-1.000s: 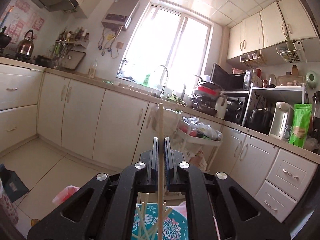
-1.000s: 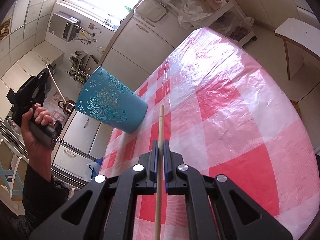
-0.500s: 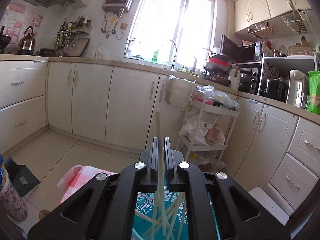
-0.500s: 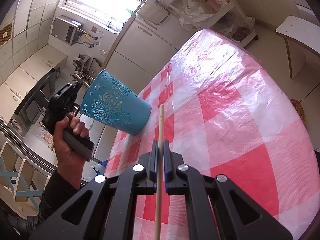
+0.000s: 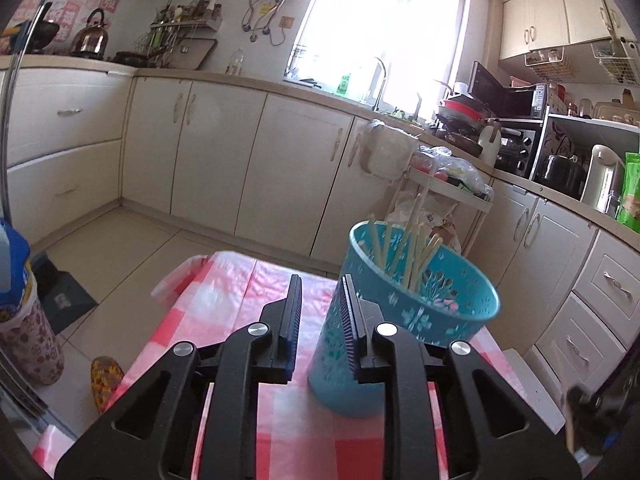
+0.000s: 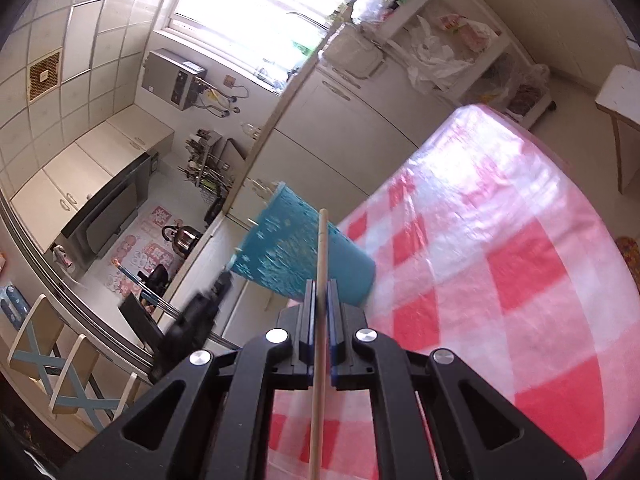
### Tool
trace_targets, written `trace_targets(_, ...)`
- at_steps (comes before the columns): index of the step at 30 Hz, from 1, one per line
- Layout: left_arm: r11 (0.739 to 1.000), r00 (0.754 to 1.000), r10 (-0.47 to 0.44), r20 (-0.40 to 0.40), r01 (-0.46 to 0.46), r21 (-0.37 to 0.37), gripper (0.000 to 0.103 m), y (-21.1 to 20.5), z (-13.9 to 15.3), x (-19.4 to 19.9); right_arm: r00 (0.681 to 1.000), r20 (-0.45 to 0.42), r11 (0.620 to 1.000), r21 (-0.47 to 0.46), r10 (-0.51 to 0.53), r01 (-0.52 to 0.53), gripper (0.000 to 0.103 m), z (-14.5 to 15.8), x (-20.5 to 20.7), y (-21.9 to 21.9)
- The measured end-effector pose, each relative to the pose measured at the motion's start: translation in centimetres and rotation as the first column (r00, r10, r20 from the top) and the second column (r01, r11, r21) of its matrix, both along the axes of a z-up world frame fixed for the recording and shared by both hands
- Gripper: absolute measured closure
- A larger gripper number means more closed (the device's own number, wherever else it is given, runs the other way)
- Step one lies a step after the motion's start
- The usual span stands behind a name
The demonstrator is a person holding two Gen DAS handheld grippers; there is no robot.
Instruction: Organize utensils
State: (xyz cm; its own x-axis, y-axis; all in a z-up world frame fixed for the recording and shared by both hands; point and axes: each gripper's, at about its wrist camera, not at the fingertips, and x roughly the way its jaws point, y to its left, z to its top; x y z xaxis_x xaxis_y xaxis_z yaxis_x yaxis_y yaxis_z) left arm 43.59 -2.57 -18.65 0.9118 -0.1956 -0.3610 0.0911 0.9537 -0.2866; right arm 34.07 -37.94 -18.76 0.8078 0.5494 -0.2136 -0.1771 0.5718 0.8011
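upright teal perforated holder (image 5: pixel 416 312) full of leaning pale chopsticks (image 5: pixel 412 248)

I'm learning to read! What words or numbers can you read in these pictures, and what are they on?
Nothing reads clearly.
On the pink wall posters: big characters, too blurred.
On the green bag: print too small.
On the blue basket: only flower patterns, no words.

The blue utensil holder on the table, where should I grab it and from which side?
Take the blue utensil holder by its lower wall from the side, gripper level. It stands upright, its open top is full of chopsticks leaning out, so coming from above would likely knock them.
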Motion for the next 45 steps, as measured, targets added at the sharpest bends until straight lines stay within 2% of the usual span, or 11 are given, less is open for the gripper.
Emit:
trace_targets(6,0.994,0.998,0.063,-0.017,-0.064,-0.085,0.077,2.3,-3.0,-2.5,0.973,0.23,0.998,-0.059,-0.024,0.039,0.097,10.0,7.5,3.6)
trace_targets(10,0.989,0.996,0.094,-0.007,-0.094,-0.11,0.071,2.9,-4.1,-3.0,0.95,0.303,0.985,-0.122,-0.077,0.119,0.097,13.3,12.7,6.4)
trace_targets(18,0.962,0.995,0.09,-0.041,-0.097,-0.254,0.063,5.4,-5.3,-2.6,0.969,0.243,0.938,-0.322,-0.052,0.131,0.097,10.4,18.3,11.5)
trace_targets(25,0.964,0.996,0.08,-0.033,-0.086,-0.253,0.061,5.1,-5.5,-2.7,0.98,0.196,0.89,-0.451,0.022,0.07,0.097,8.2,16.9,13.5)
trace_targets(27,0.963,0.995,0.086,-0.041,-0.094,-0.254,0.06,5.1,-5.5,-2.7,0.986,0.166,0.895,-0.443,0.018,0.058,0.095,7.9,16.7,13.1)
trace_targets(32,0.97,0.993,0.098,-0.06,-0.109,-0.219,0.058,5.0,-4.9,-3.3,0.988,0.151,0.905,-0.421,0.016,0.05,0.094,8.8,13.0,11.7)
trace_targets(35,0.974,0.994,0.083,-0.077,-0.097,-0.202,0.045,5.1,-3.1,-4.8,0.991,0.128,0.901,-0.432,0.023,0.035,0.07,9.2,8.2,11.3)
trace_targets(37,0.983,0.993,0.079,-0.089,-0.092,-0.157,0.03,4.8,-1.3,-6.0,0.995,0.095,0.891,-0.454,0.025,0.021,0.067,8.8,4.3,11.3)
trace_targets(38,0.988,0.992,0.072,-0.101,-0.085,-0.13,0.026,4.5,-0.3,-6.7,0.997,0.07,0.882,-0.471,0.02,0.015,0.066,8.7,2.6,11.4)
trace_targets(40,0.995,0.991,0.049,-0.126,-0.06,-0.081,0.021,4.1,1.7,-8.3,1.0,0.006,0.854,-0.52,-0.007,0.009,0.051,8.2,-1.1,11.8)
trace_targets(45,0.999,0.989,0.018,-0.144,-0.01,0.053,0.009,2.8,6.6,-14.0,0.993,-0.107,0.818,-0.576,-0.055,-0.017,0.029,7.8,-9.5,12.6)
